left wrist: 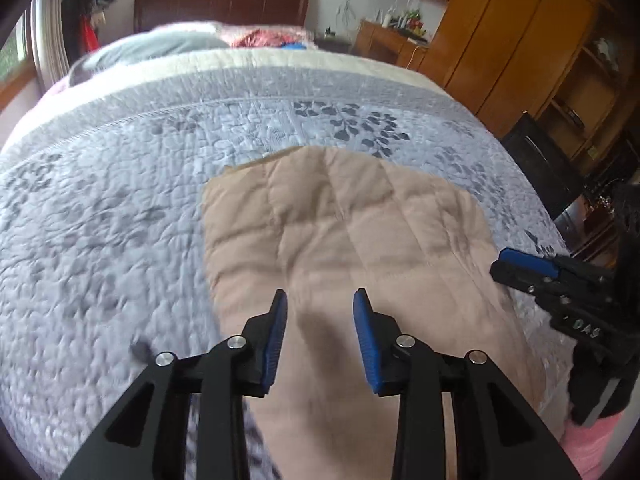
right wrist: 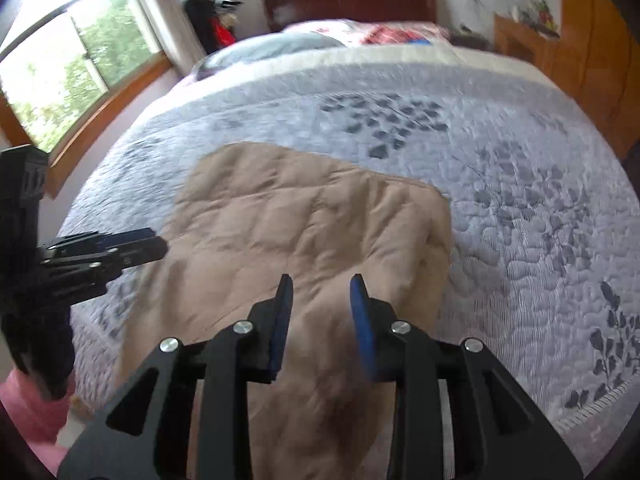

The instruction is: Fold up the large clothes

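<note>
Left wrist view cuts off the near end of the beige quilted garment (left wrist: 344, 240) behind the left tool (left wrist: 320, 300), and motion blur smears the stitching there. The garment is padded, sewn in soft square panels, folded to a rough rectangle with a rounded far edge; which kind of garment it is cannot be told. It lies flat on the bed's grey-blue quilted bedspread (left wrist: 120, 200), printed with dark leaf sprigs. Above the garment's near part, both tools hang with blue ribbed pads partly apart and nothing between them, not touching the fabric. The right tool (right wrist: 320, 284) is over the garment's right half; the left sits nearer its left edge. A pink sleeve (right wrist: 24, 408) shows blurred at the frame corner.
</note>
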Demonstrator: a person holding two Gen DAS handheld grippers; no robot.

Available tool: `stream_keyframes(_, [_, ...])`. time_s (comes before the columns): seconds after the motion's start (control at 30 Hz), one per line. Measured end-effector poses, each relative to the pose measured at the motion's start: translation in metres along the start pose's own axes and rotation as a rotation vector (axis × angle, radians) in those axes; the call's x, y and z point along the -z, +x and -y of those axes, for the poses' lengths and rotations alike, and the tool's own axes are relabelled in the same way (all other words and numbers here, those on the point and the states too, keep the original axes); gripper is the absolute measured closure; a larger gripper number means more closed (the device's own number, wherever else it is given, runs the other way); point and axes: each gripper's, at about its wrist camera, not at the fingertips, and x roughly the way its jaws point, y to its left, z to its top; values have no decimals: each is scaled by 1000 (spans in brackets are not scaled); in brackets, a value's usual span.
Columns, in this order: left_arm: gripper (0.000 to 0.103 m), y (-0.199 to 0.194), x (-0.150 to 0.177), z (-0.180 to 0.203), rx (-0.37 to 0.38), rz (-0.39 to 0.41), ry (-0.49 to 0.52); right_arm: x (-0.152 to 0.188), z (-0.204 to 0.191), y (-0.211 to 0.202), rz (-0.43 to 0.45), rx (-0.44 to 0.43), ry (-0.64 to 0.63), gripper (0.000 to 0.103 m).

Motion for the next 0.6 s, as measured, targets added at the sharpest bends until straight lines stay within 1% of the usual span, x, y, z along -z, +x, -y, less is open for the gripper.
stream_keyframes(0.1, [69,-16,27,8,-20,17,23,21,-21,-21,9,-9,-59,73])
stream_keyframes(0.17, [69,-17,38,12,-30,18,35,36,-30,-24,-3,-14,-78,73])
stream_keyframes(0.23, [68,-12,50,13,-35,7,42,48,-34,-19,-21,-9,-81,73])
stream_keyframes(0.3, [66,0,58,13,-47,1,54,58,-32,-5,-46,1,-69,73])
stream_keyframes(0.37, [66,9,60,10,-37,-9,50,68,-30,14,-59,1,-58,72])
stream_keyframes(0.47, [66,14,64,8,-44,2,55,72,-24,26,-39,-9,-35,72])
stream_keyframes(0.6, [66,12,68,10,-55,14,55,75,-26,24,-22,1,-19,73])
